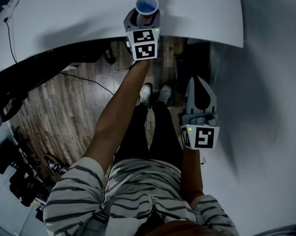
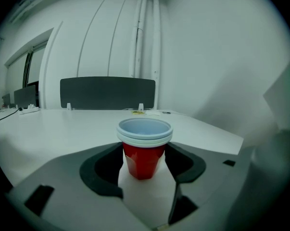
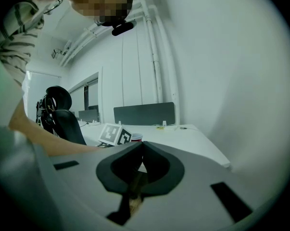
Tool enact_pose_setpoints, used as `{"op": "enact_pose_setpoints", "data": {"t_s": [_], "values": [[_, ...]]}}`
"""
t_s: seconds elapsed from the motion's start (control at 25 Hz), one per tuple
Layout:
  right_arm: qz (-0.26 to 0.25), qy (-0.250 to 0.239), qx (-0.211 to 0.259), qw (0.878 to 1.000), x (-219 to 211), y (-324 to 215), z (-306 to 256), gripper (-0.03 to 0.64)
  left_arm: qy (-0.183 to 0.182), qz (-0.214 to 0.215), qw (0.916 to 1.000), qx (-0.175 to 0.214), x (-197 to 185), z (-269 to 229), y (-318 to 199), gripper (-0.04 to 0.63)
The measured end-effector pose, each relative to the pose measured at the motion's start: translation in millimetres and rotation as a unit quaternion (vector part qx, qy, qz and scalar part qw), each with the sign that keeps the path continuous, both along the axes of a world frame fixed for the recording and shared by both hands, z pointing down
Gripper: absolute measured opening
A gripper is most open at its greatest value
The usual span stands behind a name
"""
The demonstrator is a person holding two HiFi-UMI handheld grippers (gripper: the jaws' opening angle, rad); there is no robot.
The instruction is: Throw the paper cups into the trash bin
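Note:
Two nested red paper cups (image 1: pixel 147 5) with white rims stand upright on the white table (image 1: pixel 79 14) near its front edge. My left gripper (image 1: pixel 144 18) reaches over that edge, one jaw on each side of the cups. In the left gripper view the cups (image 2: pixel 145 129) sit between the dark pads; the left pad shows a gap, so my left gripper (image 2: pixel 144 163) is open around them. My right gripper (image 1: pixel 198 80) hangs lower at the right beside the table, its jaws shut on nothing, the tips meeting (image 3: pixel 143 144). No trash bin shows in any view.
A dark divider panel (image 2: pixel 107 93) stands along the table's far side, with small items (image 2: pixel 145 112) in front of it. A black office chair (image 3: pixel 63 117) is at the left. Wooden floor (image 1: pixel 74 107) and the person's feet (image 1: pixel 155 93) lie below. A white wall (image 1: pixel 265 107) is at the right.

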State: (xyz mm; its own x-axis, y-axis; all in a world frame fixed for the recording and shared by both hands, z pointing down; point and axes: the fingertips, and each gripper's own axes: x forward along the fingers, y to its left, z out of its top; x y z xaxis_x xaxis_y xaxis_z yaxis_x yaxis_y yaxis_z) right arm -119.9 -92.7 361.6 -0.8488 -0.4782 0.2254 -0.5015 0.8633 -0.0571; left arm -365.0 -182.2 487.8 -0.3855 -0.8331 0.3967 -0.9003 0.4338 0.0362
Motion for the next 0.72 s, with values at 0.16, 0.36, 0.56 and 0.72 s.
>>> {"op": "enact_pose_setpoints", "data": {"t_s": [0.16,0.36,0.56,0.72], "values": [[0.002,-0.006,-0.006,1.0,2,1,-1,0.009,-0.002,0.003,1.0,0.007,1,-9,0,0.29],[0.009,-0.007,-0.008,1.0,4,1,-7,0.009,-0.003,0.011,0.9998,0.019,7,-27,3,0.288],[0.023,-0.012,-0.003,1.0,8,-1,-18,0.009,-0.004,0.024,0.9993,0.029,20,-46,5,0.288],[0.018,-0.014,-0.005,1.0,11,4,-23,0.009,0.007,0.037,0.9982,0.048,33,-66,9,0.288]]}}
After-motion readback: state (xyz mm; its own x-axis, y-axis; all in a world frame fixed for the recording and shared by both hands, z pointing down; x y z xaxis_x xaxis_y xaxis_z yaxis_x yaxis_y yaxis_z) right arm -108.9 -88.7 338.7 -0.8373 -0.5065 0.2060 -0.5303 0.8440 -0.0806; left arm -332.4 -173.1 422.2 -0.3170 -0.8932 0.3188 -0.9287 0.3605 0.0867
